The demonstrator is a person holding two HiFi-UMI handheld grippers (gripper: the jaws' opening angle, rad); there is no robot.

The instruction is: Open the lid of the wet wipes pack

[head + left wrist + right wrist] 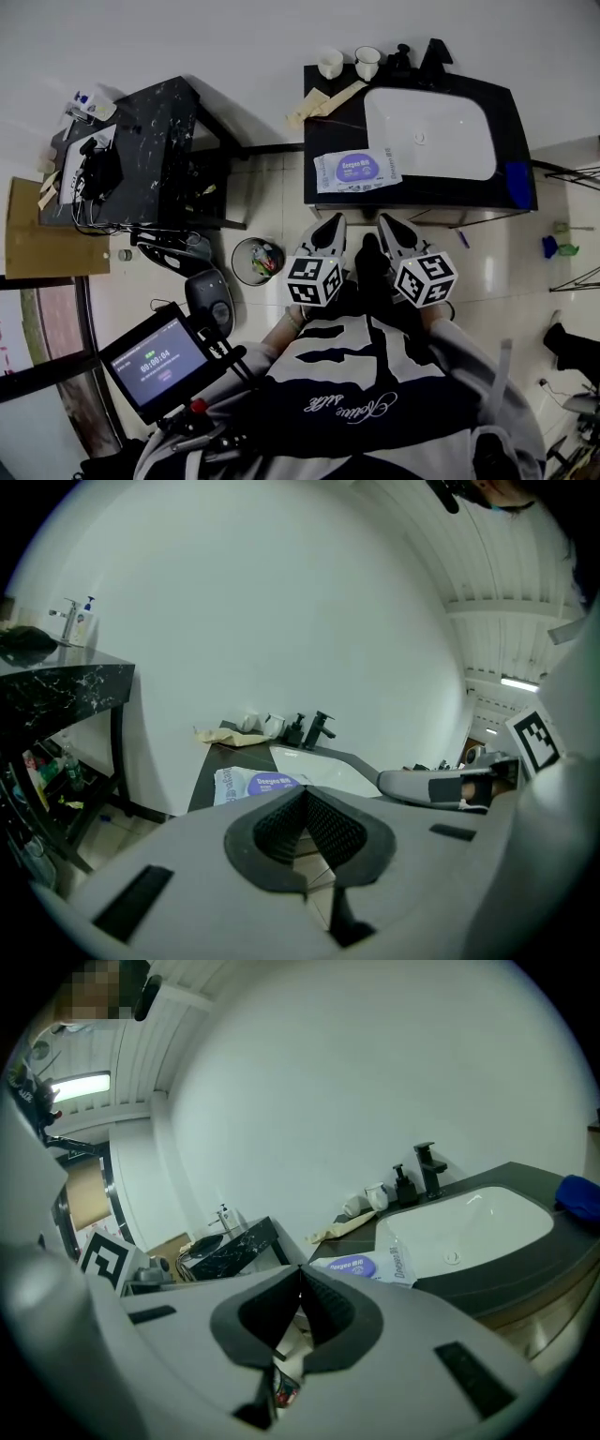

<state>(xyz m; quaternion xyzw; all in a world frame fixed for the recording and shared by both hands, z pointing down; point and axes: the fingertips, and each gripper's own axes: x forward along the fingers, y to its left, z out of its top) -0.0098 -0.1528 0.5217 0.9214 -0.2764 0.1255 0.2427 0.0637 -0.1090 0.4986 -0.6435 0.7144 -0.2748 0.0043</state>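
The wet wipes pack [356,171] lies flat on the dark vanity counter [323,112], at its front edge and just left of the white sink basin [431,131]. Its long axis runs left to right across the person's front. Both claws are clenched on nothing: in each gripper view the 2 jaws meet at their tips with no object between them. The left gripper [327,226] and right gripper [390,225] hang side by side off the counter, near its front edge. The pack lies straight ahead, between their 2 lines of aim, so neither is clearly nearer. The purple oval on top, likely the lid, sits slightly toward the left gripper's side.
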